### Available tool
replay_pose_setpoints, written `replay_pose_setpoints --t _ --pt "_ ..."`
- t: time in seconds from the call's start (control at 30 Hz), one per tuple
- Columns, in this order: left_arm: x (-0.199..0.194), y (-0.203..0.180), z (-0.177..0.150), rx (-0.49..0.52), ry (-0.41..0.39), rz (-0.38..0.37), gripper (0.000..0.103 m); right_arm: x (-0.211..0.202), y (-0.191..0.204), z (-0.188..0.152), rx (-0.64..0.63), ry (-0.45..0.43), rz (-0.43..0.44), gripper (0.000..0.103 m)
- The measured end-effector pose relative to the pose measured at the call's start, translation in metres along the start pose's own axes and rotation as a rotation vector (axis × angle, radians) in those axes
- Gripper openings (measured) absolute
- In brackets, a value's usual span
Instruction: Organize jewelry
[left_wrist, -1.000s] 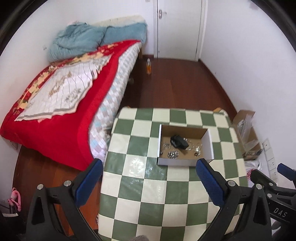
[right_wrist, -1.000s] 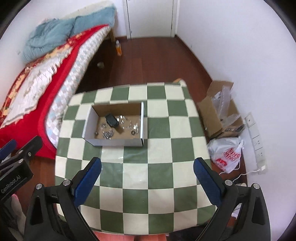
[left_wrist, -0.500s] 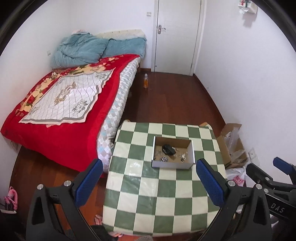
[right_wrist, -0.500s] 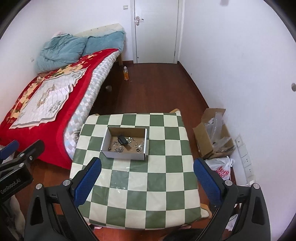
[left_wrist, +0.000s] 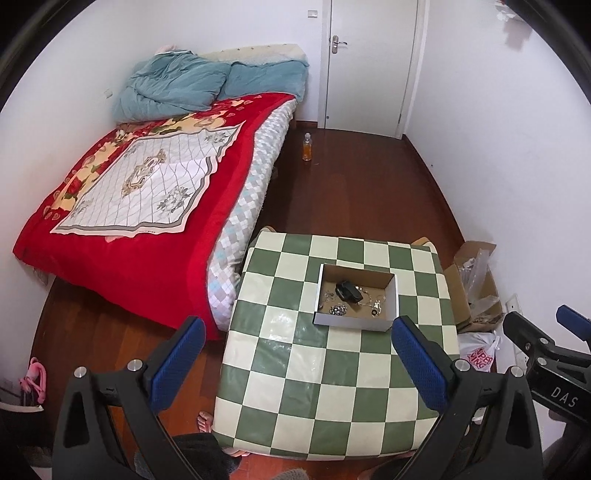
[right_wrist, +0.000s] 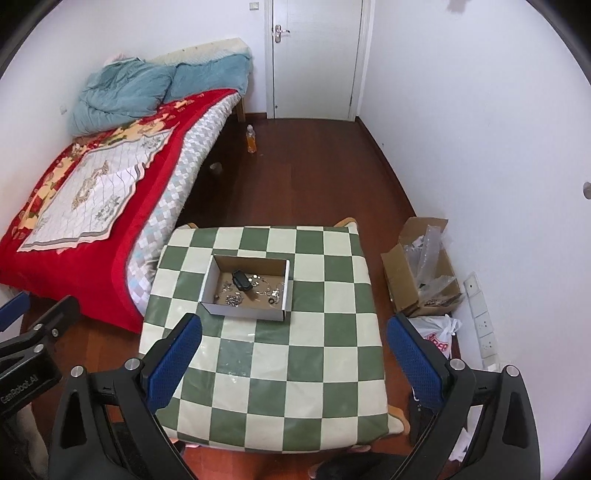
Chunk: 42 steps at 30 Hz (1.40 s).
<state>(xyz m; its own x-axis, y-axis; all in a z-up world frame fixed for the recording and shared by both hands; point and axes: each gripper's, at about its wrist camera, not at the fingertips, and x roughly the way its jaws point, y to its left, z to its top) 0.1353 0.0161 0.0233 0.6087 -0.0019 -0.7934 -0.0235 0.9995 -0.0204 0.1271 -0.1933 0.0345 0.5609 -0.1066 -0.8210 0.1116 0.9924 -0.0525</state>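
Note:
A shallow cardboard box (left_wrist: 354, 323) stands on the green-and-cream checkered table (left_wrist: 332, 373). It holds a black band-like item (left_wrist: 348, 290) and several small silver jewelry pieces (left_wrist: 338, 309). The box also shows in the right wrist view (right_wrist: 243, 312) with the black item (right_wrist: 242, 280). My left gripper (left_wrist: 295, 365) is open and empty, high above the table's near left side. My right gripper (right_wrist: 295, 362) is open and empty, high above the table's near edge. The right gripper's body shows at the right of the left wrist view (left_wrist: 543, 343).
A bed with a red blanket (left_wrist: 140, 206) stands left of the table. A bottle (left_wrist: 307, 147) stands on the wooden floor near the door (left_wrist: 369, 62). An open carton (right_wrist: 421, 273) and a plastic bag (right_wrist: 437, 334) lie right of the table by the wall.
Both grippers have risen and pulled back from the table. The box and table look much smaller and more of the room shows. Both stay open.

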Motion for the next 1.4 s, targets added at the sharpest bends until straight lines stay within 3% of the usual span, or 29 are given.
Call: replay_pose_setpoints --t 0.33,1.4 --pt "0.012 0.001 0.005 -0.005 0.014 0.021 0.103 0.023 0.003 0.008 -0.005 0.029 -0.006 0.103" --pt "0.012 -0.006 0.012 0.018 -0.022 0.035 0.103 0.022 0.003 0.013 0.016 0.009 0.000 0.103"
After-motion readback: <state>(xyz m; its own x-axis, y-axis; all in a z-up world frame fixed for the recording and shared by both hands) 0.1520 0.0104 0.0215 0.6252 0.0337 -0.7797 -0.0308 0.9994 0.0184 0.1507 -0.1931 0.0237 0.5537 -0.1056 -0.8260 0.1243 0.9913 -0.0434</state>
